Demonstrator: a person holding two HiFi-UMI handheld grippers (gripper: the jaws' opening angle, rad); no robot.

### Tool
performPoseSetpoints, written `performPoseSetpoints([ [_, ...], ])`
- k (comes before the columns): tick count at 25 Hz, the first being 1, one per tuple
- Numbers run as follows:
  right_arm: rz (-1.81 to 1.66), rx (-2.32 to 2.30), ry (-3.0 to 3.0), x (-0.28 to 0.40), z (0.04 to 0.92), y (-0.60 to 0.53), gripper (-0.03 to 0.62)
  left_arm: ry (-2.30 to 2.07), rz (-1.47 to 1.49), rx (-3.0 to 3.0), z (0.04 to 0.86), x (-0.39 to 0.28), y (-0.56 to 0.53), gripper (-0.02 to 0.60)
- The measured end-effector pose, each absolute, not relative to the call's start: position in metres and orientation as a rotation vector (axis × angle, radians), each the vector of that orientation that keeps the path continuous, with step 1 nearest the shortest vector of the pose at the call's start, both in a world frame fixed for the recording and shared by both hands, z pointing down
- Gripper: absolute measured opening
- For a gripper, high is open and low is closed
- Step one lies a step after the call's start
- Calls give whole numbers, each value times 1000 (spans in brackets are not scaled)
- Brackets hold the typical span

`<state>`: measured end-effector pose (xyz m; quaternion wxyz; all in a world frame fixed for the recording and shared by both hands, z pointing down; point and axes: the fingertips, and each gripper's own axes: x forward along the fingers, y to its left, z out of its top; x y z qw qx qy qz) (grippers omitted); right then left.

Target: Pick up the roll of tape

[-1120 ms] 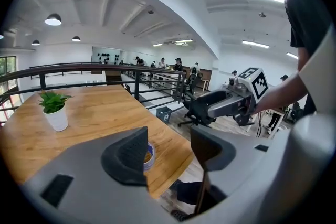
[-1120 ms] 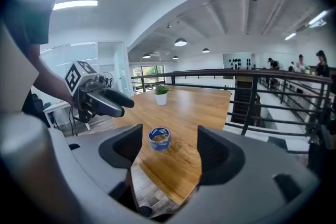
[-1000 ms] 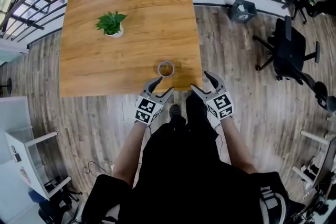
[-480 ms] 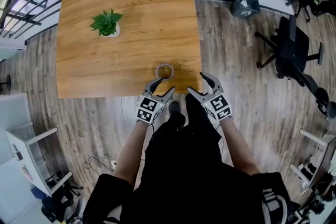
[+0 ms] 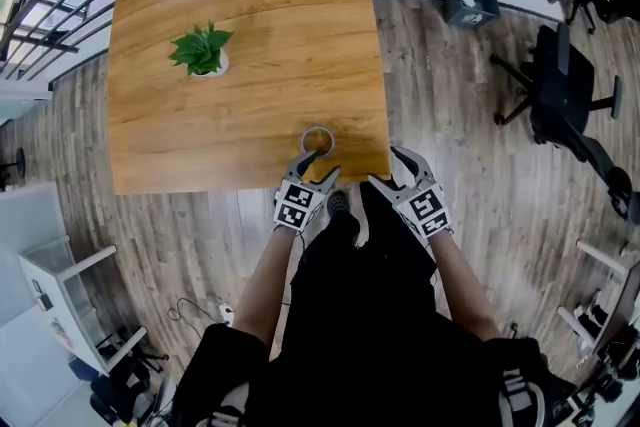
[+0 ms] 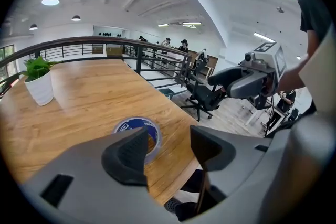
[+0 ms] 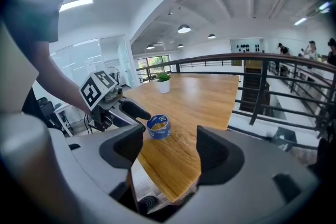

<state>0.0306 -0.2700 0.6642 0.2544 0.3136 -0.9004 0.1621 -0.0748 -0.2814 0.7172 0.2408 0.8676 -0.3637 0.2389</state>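
Left gripper (image 5: pixel 317 167) fingers apart, empty, perhaps touching tape roll (image 5: pixel 317 139); right gripper (image 5: pixel 388 169) fingers wide, empty.

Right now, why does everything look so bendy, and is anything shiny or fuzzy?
Head view: the wide lens bows the table's edges, and pale glare lies on its far end. Left gripper view: the railing curves, and dark corners ring the picture. Right gripper view: the railing bends too, the person's arm close to the lens is fuzzy, and the tape looks sharp.
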Motion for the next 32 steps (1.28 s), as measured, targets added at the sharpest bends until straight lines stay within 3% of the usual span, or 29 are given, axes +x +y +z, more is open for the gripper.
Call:
performPoseSetpoints([
  [15, 453, 871, -2434, 37, 668, -280, 325, -934, 794, 2374, 749, -55, -294, 268],
  [27, 477, 894, -2410, 51, 669, -282, 325, -1025, 981, 2317, 774, -69, -303, 103],
  [32, 489, 905, -2409, 54, 669, -286, 326, -1025, 1030, 2316, 778, -70, -304, 71],
])
